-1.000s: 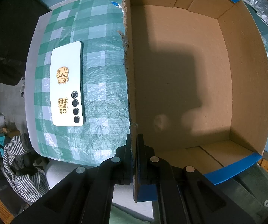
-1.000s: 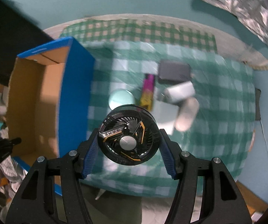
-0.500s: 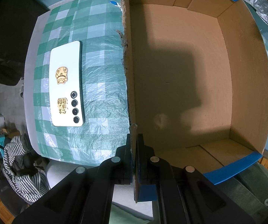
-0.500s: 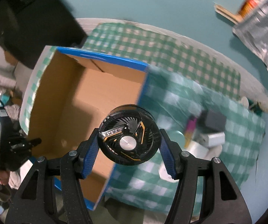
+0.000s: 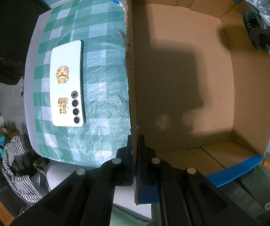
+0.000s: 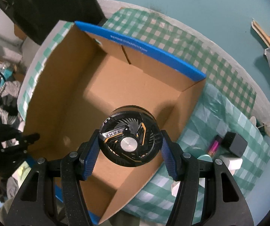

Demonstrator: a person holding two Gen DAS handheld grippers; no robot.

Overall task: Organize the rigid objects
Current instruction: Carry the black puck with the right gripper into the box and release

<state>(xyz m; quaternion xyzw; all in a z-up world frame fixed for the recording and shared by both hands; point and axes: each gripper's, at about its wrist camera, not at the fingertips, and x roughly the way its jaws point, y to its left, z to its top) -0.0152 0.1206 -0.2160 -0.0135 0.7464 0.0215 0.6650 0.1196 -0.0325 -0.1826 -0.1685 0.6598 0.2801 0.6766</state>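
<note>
One phone (image 5: 67, 83) (outside box (image 5: 191, 75))

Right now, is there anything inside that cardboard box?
The cardboard box looks empty: bare brown floor with only shadows. The round black fan, held in the right fingers, hangs above it and hides part of the floor.

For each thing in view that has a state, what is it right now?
Open brown cardboard box with blue rim: upright on the checked cloth, empty inside.
Round black fan with orange trim: held above the box.
White smartphone with gold stickers: lying face down outside the box.
Left hand-held gripper: shut on the box wall.
Right hand-held gripper: shut on the fan.
</note>
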